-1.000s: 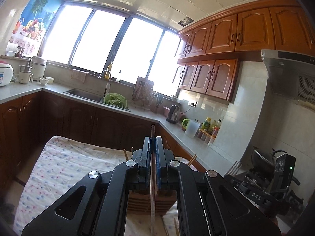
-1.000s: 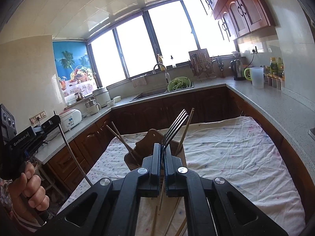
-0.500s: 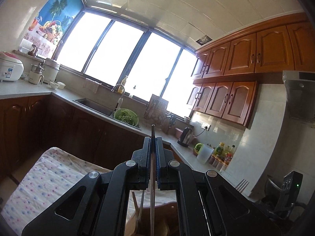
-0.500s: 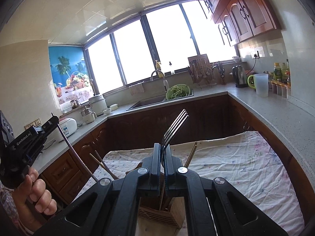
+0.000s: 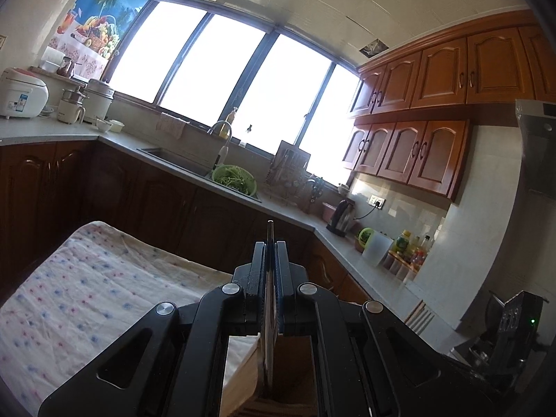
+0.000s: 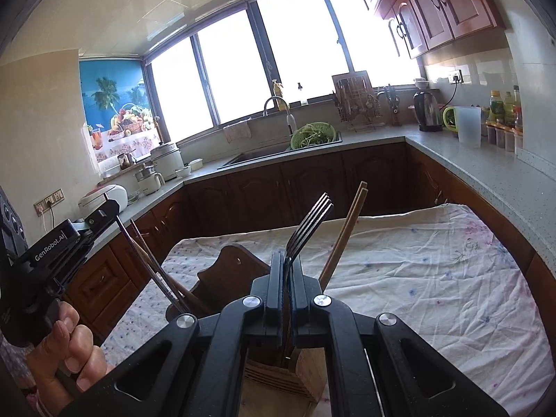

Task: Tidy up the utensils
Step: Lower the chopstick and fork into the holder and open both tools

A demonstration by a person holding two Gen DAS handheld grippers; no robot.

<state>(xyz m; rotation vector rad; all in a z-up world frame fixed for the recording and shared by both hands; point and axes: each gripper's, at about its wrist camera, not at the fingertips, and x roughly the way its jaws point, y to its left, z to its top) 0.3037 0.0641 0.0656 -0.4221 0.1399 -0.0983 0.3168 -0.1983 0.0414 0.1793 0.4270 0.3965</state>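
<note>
Wooden holder (image 6: pixel 278 375) stood on the cloth-covered counter (image 6: pixel 434 278). The right tool (image 6: pixel 285 278) was clenched on a fork (image 6: pixel 309 226) above it; the left tool (image 5: pixel 270 264) gripped a thin chopstick (image 5: pixel 270 229).

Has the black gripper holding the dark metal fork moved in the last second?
Yes. The right gripper, shut on the fork, has come down toward the wooden utensil holder, which now sits directly beneath its fingers.

Strong daylight poured through the far windows (image 5: pixel 222 80), which were blown out to pure white. The lower cabinets (image 6: pixel 312 187) beneath them sat in deep shadow. Fisheye bending curved the ceiling and walls, dark vignetting closed the corners, and focus stayed fairly sharp throughout.
</note>
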